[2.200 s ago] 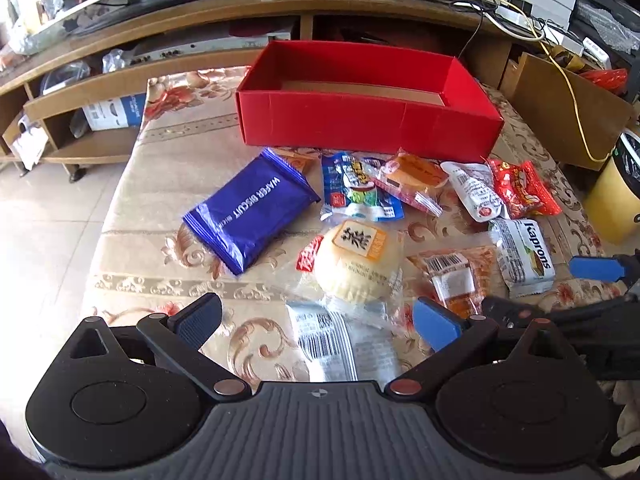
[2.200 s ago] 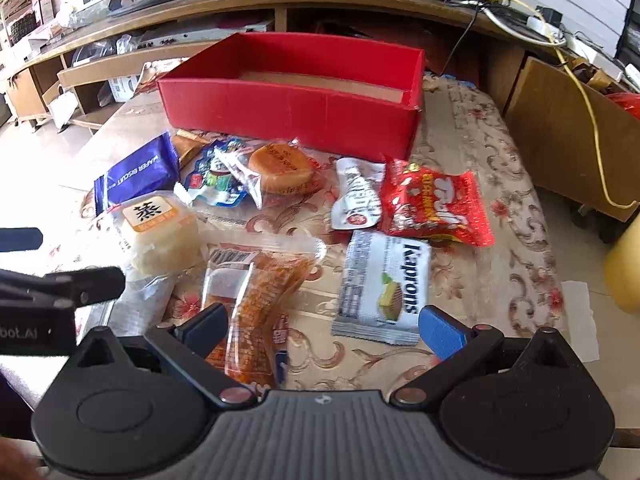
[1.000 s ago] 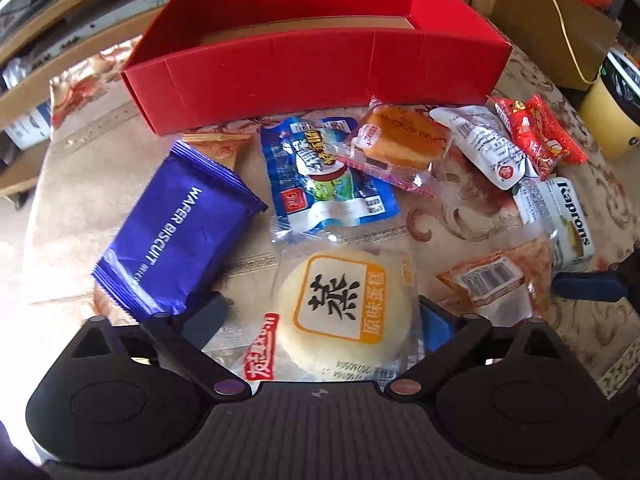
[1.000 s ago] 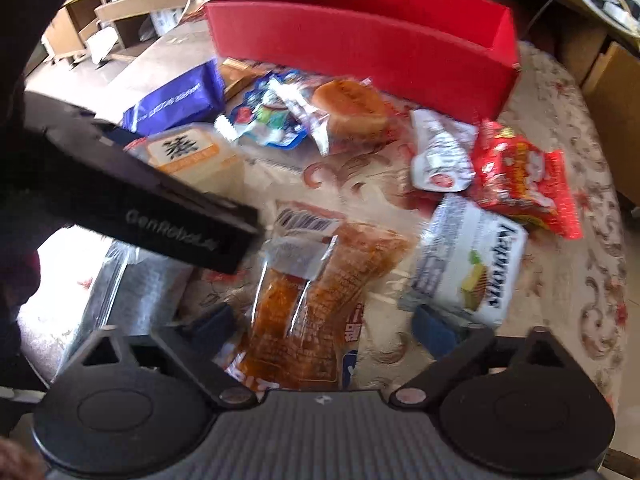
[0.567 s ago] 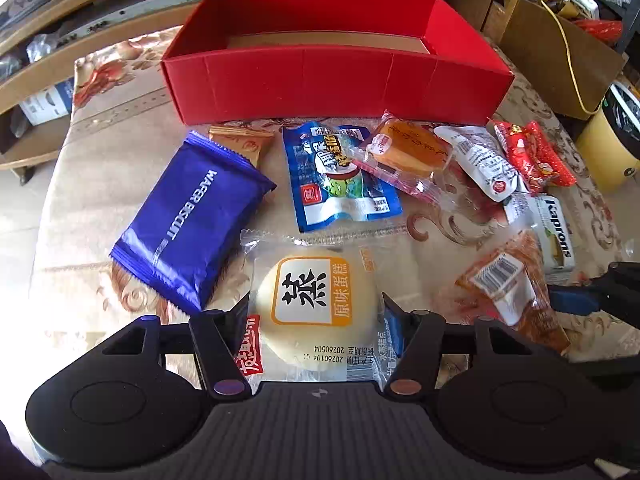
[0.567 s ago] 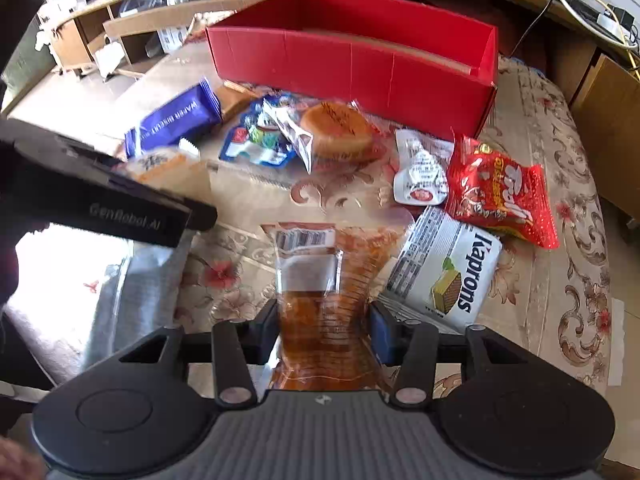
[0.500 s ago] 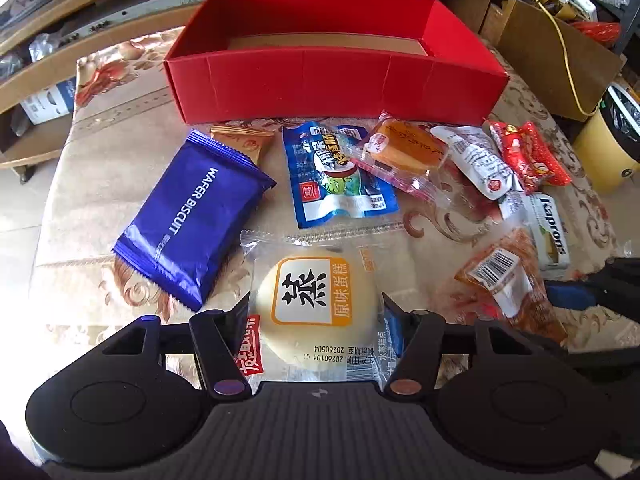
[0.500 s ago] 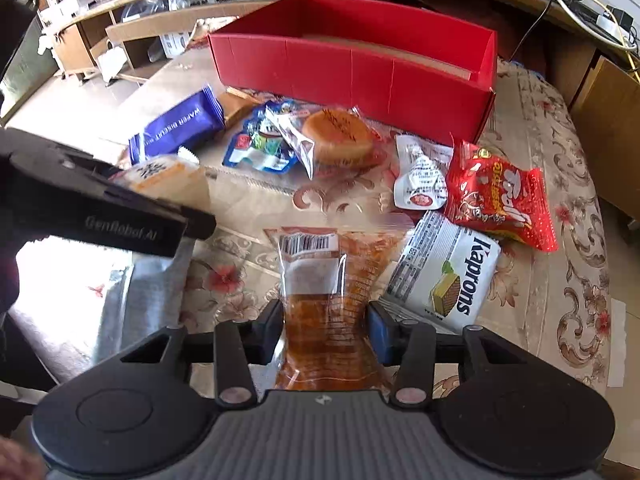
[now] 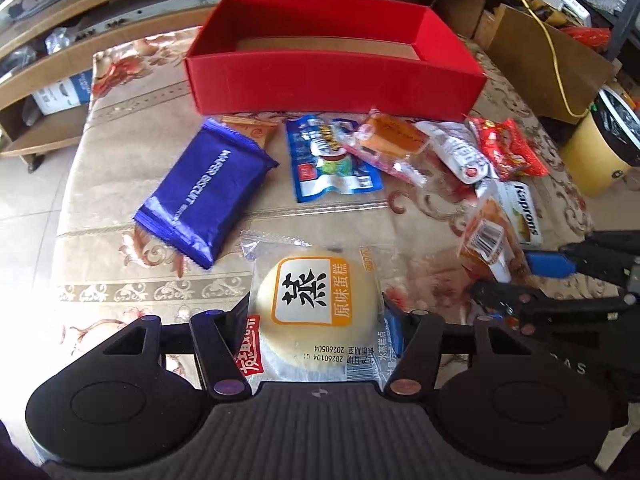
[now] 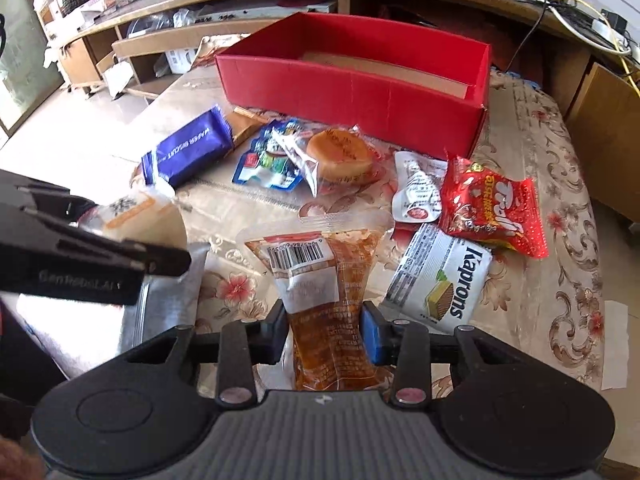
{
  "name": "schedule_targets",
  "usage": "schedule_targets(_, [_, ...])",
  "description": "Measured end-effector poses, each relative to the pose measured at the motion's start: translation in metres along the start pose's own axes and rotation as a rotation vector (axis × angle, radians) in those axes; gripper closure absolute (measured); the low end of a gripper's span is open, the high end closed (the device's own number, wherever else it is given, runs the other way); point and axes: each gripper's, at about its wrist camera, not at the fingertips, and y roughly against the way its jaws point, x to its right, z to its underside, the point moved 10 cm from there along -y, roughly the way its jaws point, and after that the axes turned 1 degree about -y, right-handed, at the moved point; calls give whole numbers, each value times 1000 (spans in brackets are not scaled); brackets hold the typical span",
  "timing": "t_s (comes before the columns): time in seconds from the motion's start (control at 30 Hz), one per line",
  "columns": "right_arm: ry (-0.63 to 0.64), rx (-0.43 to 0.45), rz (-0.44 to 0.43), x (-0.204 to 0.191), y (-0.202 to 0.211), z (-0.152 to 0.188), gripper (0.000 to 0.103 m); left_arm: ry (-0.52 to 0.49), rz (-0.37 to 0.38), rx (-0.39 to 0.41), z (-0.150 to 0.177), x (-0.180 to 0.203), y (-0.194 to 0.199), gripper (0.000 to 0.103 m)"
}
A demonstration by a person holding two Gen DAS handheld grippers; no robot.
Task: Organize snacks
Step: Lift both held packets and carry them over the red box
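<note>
**Both grippers hold a snack above the cloth-covered counter**

We see a counter (image 9: 120,276) draped in a beige floral cloth, with wooden shelving and cables behind it. At its far side stands an open red cardboard box (image 9: 332,80), its brown floor bare where we can see it.

Our left gripper (image 9: 316,320) has its fingers closed on a round pale steamed cake in a clear wrapper with an orange-framed label (image 9: 316,304); the blue pads press on the pack from both sides. Our right gripper (image 10: 325,332) has its fingers drawn narrow around an orange-brown snack in a clear pouch with a barcode sticker (image 10: 320,280), pinching its lower part; these jaws have just been closing on it.

Between the grippers and the box lie loose snacks: a dark blue wafer biscuit pack (image 9: 204,192), a light blue foil packet (image 9: 332,164), a wrapped orange bun (image 10: 340,152), a white sachet (image 10: 416,184), a red crinkled bag (image 10: 492,208) and a white Kaprons wafer pack (image 10: 440,276). A silver foil packet (image 10: 168,292) lies beside the left gripper.
</note>
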Motion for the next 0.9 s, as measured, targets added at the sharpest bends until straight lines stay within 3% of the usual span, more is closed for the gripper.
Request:
schedule_targets(0.4, [-61,52,-14,8,7,-29,68,30,85,38,-32,14,-4,36])
schedule_targets(0.9, [-153,119,-23,36,8,-88,68,64,60,111,-88,14,-6,36])
